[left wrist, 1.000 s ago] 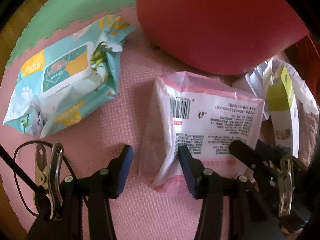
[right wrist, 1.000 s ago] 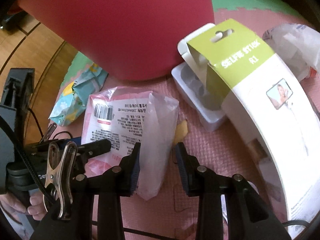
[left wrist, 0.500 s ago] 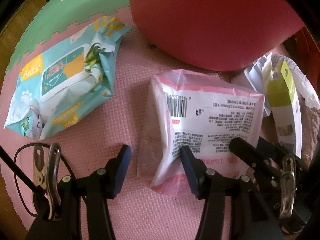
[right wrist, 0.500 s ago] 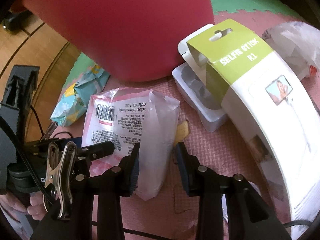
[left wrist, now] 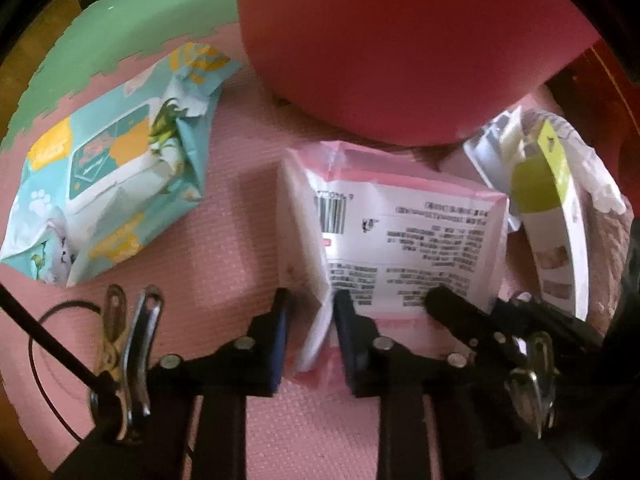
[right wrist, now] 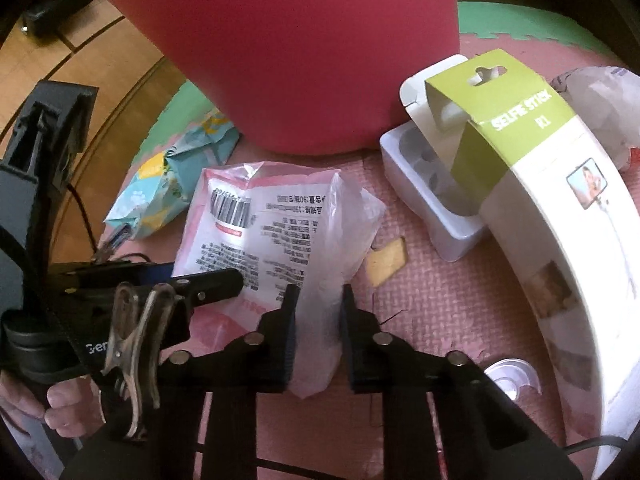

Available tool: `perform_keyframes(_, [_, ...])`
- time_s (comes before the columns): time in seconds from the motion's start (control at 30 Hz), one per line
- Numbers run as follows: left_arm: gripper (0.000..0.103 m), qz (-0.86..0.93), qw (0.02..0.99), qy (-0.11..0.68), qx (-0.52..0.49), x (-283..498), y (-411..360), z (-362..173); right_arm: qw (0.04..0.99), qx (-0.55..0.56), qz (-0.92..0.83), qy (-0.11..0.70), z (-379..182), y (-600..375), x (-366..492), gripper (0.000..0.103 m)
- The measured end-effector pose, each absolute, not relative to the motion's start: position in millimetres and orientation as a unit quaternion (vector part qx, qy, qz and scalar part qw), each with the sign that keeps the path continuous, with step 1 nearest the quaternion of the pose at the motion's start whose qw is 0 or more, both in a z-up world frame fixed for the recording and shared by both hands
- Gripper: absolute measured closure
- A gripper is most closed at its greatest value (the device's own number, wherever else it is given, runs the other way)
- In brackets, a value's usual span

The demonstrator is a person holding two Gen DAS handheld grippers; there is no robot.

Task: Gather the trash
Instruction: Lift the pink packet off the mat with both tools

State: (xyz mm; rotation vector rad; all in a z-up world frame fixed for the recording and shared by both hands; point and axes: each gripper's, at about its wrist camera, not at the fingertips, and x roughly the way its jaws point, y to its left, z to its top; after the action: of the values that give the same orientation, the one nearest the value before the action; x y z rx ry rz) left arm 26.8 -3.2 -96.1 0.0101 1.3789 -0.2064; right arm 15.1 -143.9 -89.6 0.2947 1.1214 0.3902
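A pink and white plastic package [left wrist: 400, 232] printed with a barcode lies on the pink foam mat [left wrist: 240, 200] in front of a big red bin [left wrist: 400, 40]. My left gripper [left wrist: 312, 306] is closing on the package's folded left edge, and the pads pinch the fold. In the right wrist view my right gripper [right wrist: 320, 300] is closing on the clear right end of the same package [right wrist: 260, 232], with the film squeezed between its pads. Each gripper also shows at the edge of the other's view.
A teal wet-wipes pack [left wrist: 108, 196] lies left of the package. On the right are a white and green selfie stick box [right wrist: 540, 184], a white plastic tray [right wrist: 432, 200], crumpled plastic [right wrist: 600, 108] and a yellow scrap [right wrist: 386, 260]. A hand [right wrist: 60, 404] holds the left gripper.
Both grippers' jaws have narrowed from wide apart to pinching the package's two ends. The package's left edge has folded up between the left fingers.
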Motion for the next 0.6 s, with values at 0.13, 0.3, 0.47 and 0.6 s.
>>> perform_keyframes(0.13, [0.089, -0.096, 0.781, 0.617, 0.015, 21.7, -8.2, -82.1, 0.825, 0.121, 0.191, 0.518, -78.2, -137.4, 11.0, 0.093])
perform_keyframes(0.3, [0.089, -0.099, 0.798, 0.595, -0.020, 12.8, -3.8, -53.7, 0.830, 0.129, 0.193, 0.507, -59.9, -143.6, 3.8, 0.093])
perform_keyframes(0.47, [0.089, -0.103, 0.818, 0.566, -0.021, -3.2, -7.6, -22.2, 0.835, 0.146, 0.198, 0.493, -35.7, -160.9, -10.9, 0.093])
perform_keyframes(0.6, [0.090, -0.104, 0.832, 0.545, -0.005, -23.1, -18.2, -2.3, 0.842, 0.149, 0.201, 0.478, -15.6, -173.5, -24.1, 0.093])
